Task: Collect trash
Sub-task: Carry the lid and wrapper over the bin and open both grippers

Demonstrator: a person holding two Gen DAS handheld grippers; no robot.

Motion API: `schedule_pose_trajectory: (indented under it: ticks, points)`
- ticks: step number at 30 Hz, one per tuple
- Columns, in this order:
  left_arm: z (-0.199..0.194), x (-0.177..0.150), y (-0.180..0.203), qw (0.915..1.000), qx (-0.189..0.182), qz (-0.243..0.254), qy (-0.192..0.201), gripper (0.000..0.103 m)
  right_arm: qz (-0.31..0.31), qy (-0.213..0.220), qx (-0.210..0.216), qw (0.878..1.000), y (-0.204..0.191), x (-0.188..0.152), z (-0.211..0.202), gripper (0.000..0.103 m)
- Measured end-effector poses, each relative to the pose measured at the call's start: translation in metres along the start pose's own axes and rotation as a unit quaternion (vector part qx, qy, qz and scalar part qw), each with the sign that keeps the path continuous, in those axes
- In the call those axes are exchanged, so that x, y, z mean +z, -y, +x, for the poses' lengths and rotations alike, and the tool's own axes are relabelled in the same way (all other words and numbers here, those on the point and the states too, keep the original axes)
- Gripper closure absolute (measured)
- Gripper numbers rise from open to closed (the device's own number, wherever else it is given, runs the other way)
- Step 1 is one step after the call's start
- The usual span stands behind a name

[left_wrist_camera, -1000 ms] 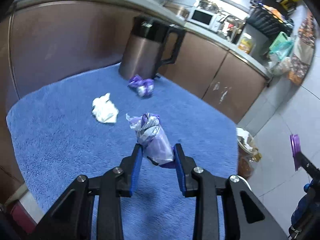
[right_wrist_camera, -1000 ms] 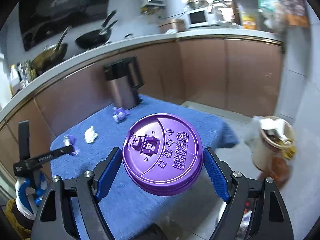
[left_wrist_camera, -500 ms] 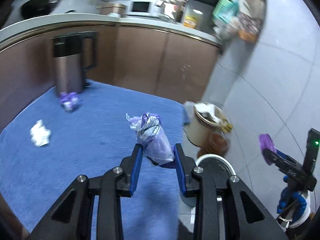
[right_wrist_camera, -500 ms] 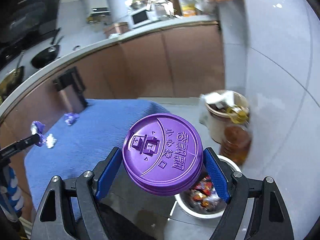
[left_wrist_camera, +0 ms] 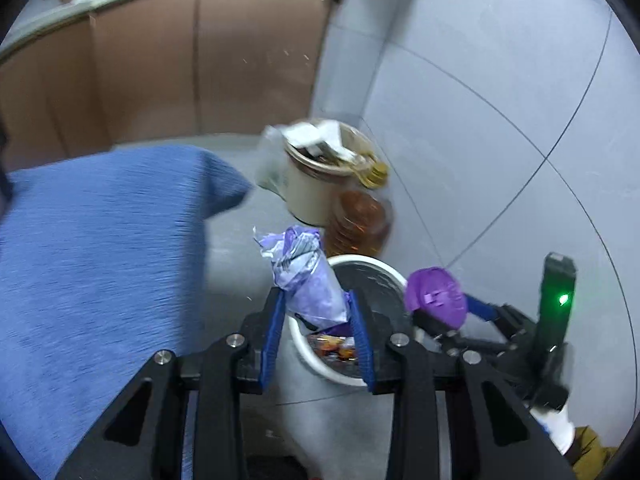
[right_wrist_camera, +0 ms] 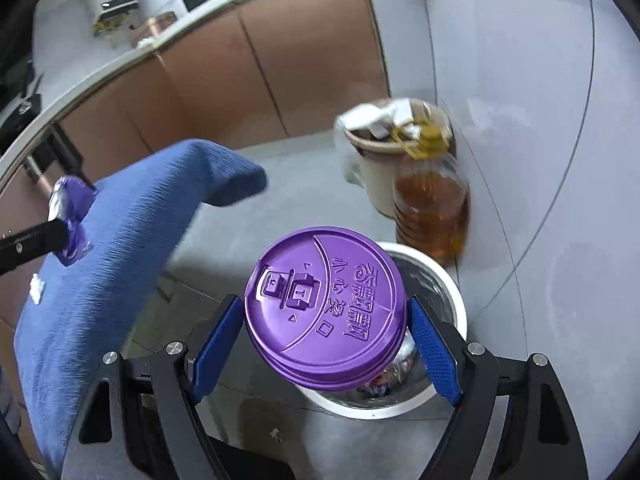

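My left gripper (left_wrist_camera: 316, 320) is shut on a crumpled purple wrapper (left_wrist_camera: 306, 276) and holds it over the near rim of a white trash bin (left_wrist_camera: 362, 266) on the floor. My right gripper (right_wrist_camera: 326, 328) is shut on a purple cup lid (right_wrist_camera: 326, 308) and holds it above the same bin (right_wrist_camera: 448, 280), which has wrappers inside. The lid (left_wrist_camera: 436, 296) and right gripper also show in the left wrist view, right of the bin. The left gripper's wrapper (right_wrist_camera: 70, 216) shows at the left of the right wrist view.
A blue-clothed table (left_wrist_camera: 92, 260) lies left of the bin, with a white paper scrap (right_wrist_camera: 36, 288) on it. A beige bin full of rubbish (left_wrist_camera: 316, 184) and an amber oil bottle (right_wrist_camera: 430, 208) stand behind the white bin, against a grey tiled wall. Brown cabinets line the back.
Both grippers have swung right, away from the table, and come down over the white bin. Each still holds its piece of trash.
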State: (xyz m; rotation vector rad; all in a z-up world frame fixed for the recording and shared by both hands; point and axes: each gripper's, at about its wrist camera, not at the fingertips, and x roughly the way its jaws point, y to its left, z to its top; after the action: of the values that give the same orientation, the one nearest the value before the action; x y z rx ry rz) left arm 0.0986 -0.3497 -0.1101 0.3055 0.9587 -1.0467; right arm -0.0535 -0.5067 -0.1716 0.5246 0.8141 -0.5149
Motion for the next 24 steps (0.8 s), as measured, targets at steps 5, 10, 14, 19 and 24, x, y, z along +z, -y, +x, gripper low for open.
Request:
schedule_pose_trajectory:
  ticks: [5, 10, 14, 19, 24]
  points:
    - [0.043, 0.014, 0.019, 0.9990, -0.032, 0.002, -0.031, 0.071, 0.021, -0.026, -0.012, 0.999, 0.025, -0.004, 0.026, 0.020]
    - [0.069, 0.023, 0.030, 0.9963, -0.068, -0.008, -0.052, 0.062, 0.025, -0.045, -0.021, 0.998, 0.035, -0.009, 0.045, 0.019]
    - [0.068, 0.026, 0.028, 0.9952, -0.082, -0.017, -0.051, 0.051, 0.031, -0.053, -0.029, 0.998, 0.040, -0.012, 0.054, 0.019]
    - [0.057, 0.027, 0.025, 0.9952, -0.086, -0.021, -0.041, 0.051, 0.032, -0.054, -0.035, 0.997, 0.039, -0.014, 0.053, 0.017]
    - [0.032, 0.027, 0.018, 0.9964, -0.080, -0.023, -0.017, 0.051, 0.028, -0.046, -0.040, 0.998, 0.037, -0.011, 0.046, 0.015]
